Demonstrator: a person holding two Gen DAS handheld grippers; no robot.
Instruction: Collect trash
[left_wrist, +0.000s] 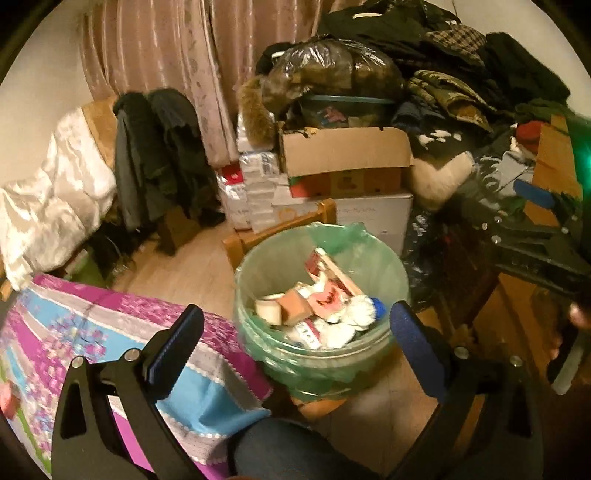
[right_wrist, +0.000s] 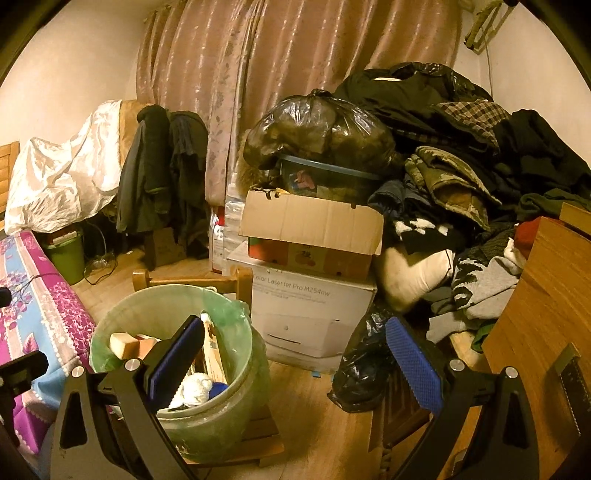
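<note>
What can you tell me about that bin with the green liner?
The bin is a round, pale translucent plastic bucket lined with a thin green bag folded over its rim. It stands upright on a low wooden stool, beside the purple floral bedcover, and holds cardboard scraps, crumpled white paper and a blue cap. Neither gripper touches it.

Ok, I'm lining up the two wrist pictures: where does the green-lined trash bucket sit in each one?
Left wrist: the round bucket with the pale green plastic liner is at lower centre, seen between the open left tongs.
Right wrist: the bucket is at lower left, partly behind one finger of the open right tongs.
Shared landmark: the white printer box beyond it.
</note>
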